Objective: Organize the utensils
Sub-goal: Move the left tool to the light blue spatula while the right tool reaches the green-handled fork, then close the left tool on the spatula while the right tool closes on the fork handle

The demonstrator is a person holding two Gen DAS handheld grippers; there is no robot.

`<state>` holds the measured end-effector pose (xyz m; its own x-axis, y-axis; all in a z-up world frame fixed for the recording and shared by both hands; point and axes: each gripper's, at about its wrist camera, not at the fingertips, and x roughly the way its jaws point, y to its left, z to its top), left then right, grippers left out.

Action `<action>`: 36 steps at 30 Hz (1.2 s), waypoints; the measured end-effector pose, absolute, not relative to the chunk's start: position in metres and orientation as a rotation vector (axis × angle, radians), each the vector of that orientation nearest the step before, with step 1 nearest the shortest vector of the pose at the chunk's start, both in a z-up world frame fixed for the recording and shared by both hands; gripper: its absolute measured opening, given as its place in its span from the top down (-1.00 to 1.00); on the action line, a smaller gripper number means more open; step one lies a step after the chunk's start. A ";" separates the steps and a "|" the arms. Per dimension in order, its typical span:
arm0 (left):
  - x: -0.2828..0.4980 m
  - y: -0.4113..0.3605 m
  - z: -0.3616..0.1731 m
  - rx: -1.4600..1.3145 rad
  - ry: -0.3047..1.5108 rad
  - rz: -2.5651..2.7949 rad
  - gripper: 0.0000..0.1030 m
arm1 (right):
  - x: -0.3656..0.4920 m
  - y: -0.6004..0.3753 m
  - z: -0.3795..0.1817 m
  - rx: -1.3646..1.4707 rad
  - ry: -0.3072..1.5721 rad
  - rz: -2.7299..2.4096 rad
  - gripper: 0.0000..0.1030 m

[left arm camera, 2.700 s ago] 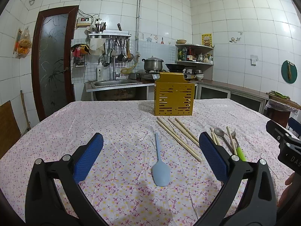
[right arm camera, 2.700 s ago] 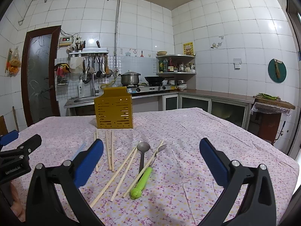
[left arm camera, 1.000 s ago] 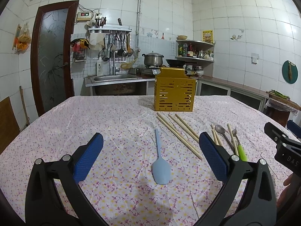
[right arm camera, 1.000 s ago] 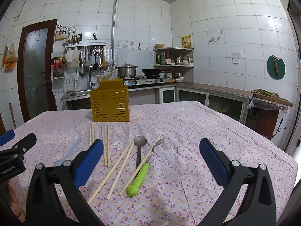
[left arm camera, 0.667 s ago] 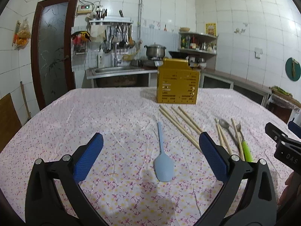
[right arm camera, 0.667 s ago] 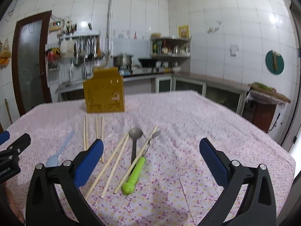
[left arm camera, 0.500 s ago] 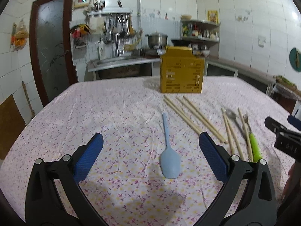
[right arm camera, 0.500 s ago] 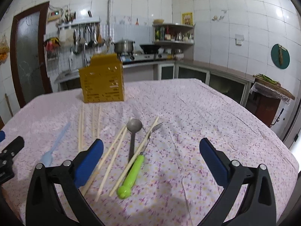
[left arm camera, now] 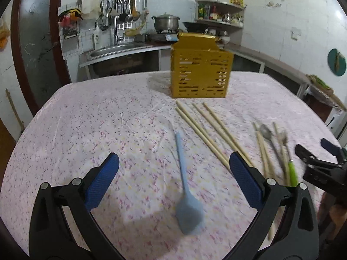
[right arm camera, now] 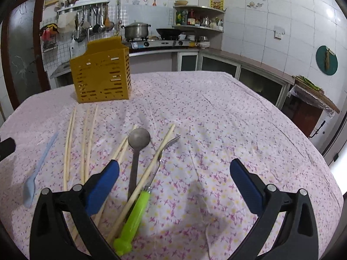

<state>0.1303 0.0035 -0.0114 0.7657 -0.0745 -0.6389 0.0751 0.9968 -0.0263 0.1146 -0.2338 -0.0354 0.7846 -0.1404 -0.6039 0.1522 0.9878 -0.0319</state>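
The blue spatula is looking smeary in the left wrist view, so its edges are hard to see. The fork and the spoon are looking smeary there too. The right gripper is getting cut off by the picture's side. In the right wrist view, the near ends of the chopsticks are hiding behind a blue finger. The inside of the yellow basket is not showing. The small things on the far shelf are too tiny to tell.
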 end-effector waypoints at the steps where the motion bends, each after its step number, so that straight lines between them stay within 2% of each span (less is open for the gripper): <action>1: 0.139 0.005 -0.016 -0.020 0.720 -0.104 -0.91 | 0.119 -0.235 -0.037 0.021 0.663 -0.157 -0.93; 11: 0.188 0.001 -0.044 0.020 0.843 -0.044 -0.91 | 0.152 -0.249 -0.054 0.071 0.783 -0.165 -0.91; 16: 0.198 0.000 -0.059 0.021 0.911 -0.059 -0.90 | 0.160 -0.258 -0.061 0.111 0.821 -0.160 -0.28; 18: 0.201 -0.002 -0.062 0.021 0.925 -0.068 -0.90 | 0.165 -0.260 -0.067 0.127 0.847 -0.143 -0.09; 23: 0.211 -0.006 -0.065 0.009 0.956 -0.073 -0.90 | 0.176 -0.251 -0.070 0.101 0.872 -0.119 0.18; 26: 0.219 -0.008 -0.068 -0.035 0.980 -0.094 -0.87 | 0.182 -0.251 -0.069 0.101 0.878 -0.107 0.44; 28: 0.220 -0.010 -0.068 -0.010 0.966 -0.078 -0.61 | 0.185 -0.250 -0.068 0.099 0.880 -0.095 0.60; 30: 0.222 -0.012 -0.067 0.016 0.963 -0.068 -0.40 | 0.188 -0.249 -0.067 0.096 0.882 -0.078 0.66; 33: 0.226 -0.010 -0.066 -0.002 0.967 -0.072 -0.11 | 0.191 -0.251 -0.067 0.111 0.880 -0.067 0.69; 34: 0.226 -0.009 -0.065 -0.008 0.968 -0.079 0.06 | 0.192 -0.251 -0.068 0.119 0.878 -0.063 0.69; 36: 0.226 -0.007 -0.064 -0.004 0.969 -0.088 0.27 | 0.193 -0.251 -0.069 0.123 0.876 -0.062 0.69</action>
<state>0.2255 -0.0074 -0.0636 0.5630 -0.0769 -0.8229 0.0733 0.9964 -0.0429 0.1928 -0.2515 -0.0690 0.6394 -0.0034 -0.7689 0.1042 0.9912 0.0822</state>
